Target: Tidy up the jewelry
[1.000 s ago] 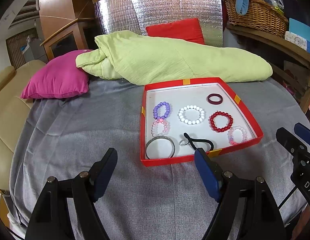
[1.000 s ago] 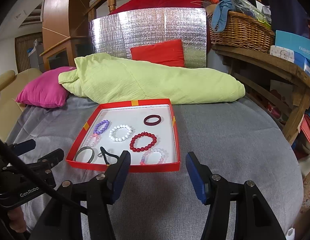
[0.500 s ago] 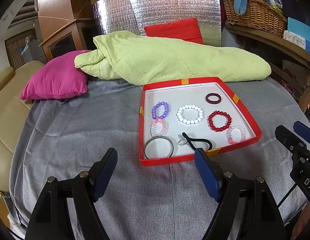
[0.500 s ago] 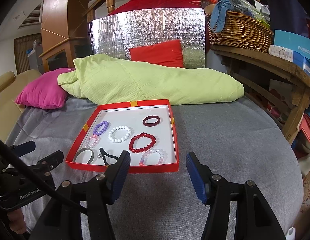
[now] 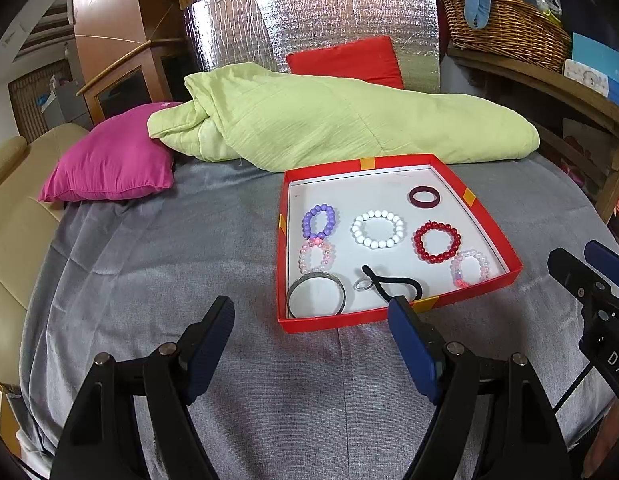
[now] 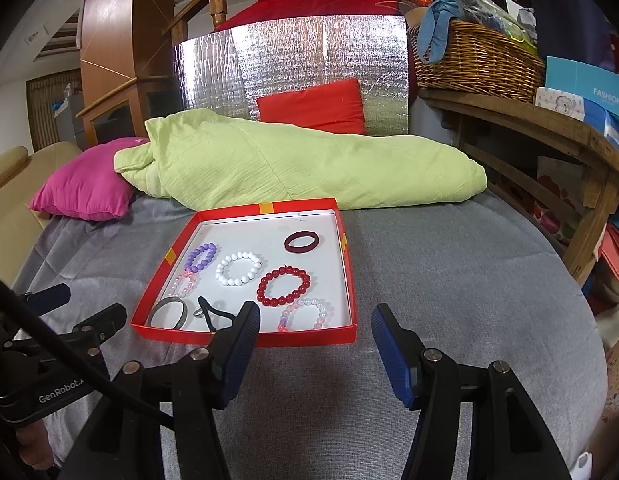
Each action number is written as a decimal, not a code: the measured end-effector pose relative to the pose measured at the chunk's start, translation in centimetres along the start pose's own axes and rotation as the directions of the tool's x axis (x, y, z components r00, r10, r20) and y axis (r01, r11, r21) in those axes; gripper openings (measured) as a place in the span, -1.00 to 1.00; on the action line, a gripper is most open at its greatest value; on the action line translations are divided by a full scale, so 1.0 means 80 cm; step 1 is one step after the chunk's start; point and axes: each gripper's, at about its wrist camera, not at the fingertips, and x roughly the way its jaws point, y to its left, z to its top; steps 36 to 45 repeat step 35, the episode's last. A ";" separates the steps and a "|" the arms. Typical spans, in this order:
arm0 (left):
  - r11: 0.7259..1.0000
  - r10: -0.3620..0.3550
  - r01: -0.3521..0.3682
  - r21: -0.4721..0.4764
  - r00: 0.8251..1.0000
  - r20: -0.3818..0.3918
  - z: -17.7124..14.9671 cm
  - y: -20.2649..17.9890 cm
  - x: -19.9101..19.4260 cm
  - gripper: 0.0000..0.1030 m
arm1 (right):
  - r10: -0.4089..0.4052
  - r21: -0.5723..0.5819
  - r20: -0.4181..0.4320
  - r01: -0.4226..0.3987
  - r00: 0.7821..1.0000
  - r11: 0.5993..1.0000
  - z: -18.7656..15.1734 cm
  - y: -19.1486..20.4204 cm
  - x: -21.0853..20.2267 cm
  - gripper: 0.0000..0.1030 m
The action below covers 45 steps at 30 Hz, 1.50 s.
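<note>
A red tray [image 5: 393,316] [image 6: 245,336] with a white floor lies on the grey bed cover. In it lie a purple bead bracelet [image 5: 318,221], a white bead bracelet [image 5: 378,229], a red bead bracelet [image 5: 437,241], a maroon bangle [image 5: 424,197], two pale pink bead bracelets [image 5: 316,256] [image 5: 470,268], a metal bangle [image 5: 316,295], a small ring [image 5: 362,284] and a black hair tie [image 5: 393,285]. My left gripper [image 5: 311,328] is open and empty just before the tray's near edge. My right gripper [image 6: 315,332] is open and empty at the tray's near right corner.
A green quilt [image 5: 333,120], a pink cushion [image 5: 109,164] and a red cushion [image 5: 345,60] lie behind the tray. A wooden shelf with a wicker basket [image 6: 473,60] stands at the right. A beige sofa arm [image 5: 13,208] is at the left.
Both grippers have drawn back slightly from the tray; the tray looks a little farther. Nothing in the tray has moved.
</note>
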 end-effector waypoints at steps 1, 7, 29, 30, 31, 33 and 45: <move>1.000 0.000 0.000 0.000 1.000 0.000 0.000 0.000 0.000 0.55 | 0.000 0.000 0.000 0.000 1.000 1.000 0.000 0.000 0.000 0.21; 1.000 0.000 0.000 0.001 1.000 0.004 0.000 -0.001 -0.001 0.55 | -0.002 0.001 0.003 0.002 1.000 1.000 0.000 0.000 0.000 0.21; 1.000 0.000 0.000 0.009 1.000 0.008 -0.001 -0.001 -0.003 0.55 | -0.003 -0.004 0.002 0.003 1.000 1.000 -0.001 0.002 0.000 0.21; 1.000 -0.002 0.002 0.011 1.000 0.008 -0.001 0.000 -0.003 0.55 | -0.003 -0.004 0.003 0.003 1.000 1.000 -0.001 0.002 0.000 0.21; 1.000 -0.004 0.004 0.013 1.000 0.009 -0.001 0.000 -0.003 0.55 | -0.005 -0.004 0.003 0.005 1.000 1.000 -0.001 0.001 0.000 0.22; 1.000 -0.017 0.017 0.005 1.000 0.015 -0.001 0.005 -0.001 0.55 | -0.015 -0.004 0.003 0.015 1.000 1.000 0.000 -0.003 0.002 0.23; 0.999 -0.032 0.032 -0.024 0.999 0.018 0.000 0.021 0.005 0.55 | -0.043 0.005 0.006 0.043 0.999 0.999 0.001 -0.013 0.007 0.27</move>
